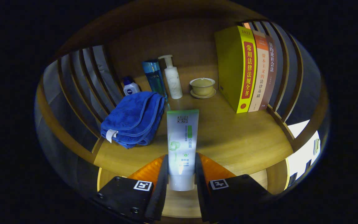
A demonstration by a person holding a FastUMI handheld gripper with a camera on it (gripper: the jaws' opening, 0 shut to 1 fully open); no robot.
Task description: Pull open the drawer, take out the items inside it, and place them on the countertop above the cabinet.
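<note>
**Tube gripped, carried over countertop**

Lower centre: gripper, both black fingers pressing the cap end of one white-and-green plastic tube, jaws closed on it. The tube juts forward over the wooden countertop, likely for set-down.

Counted beyond:
- 1 folded blue towel, left
- 3 bottles
- 1 cup on saucer
- 3 upright books, upper right

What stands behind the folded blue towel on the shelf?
Behind the blue towel stand a small white bottle and a tall blue bottle; the towel covers their bases. The hand-held gripper clamps a white tube nearby.
</note>
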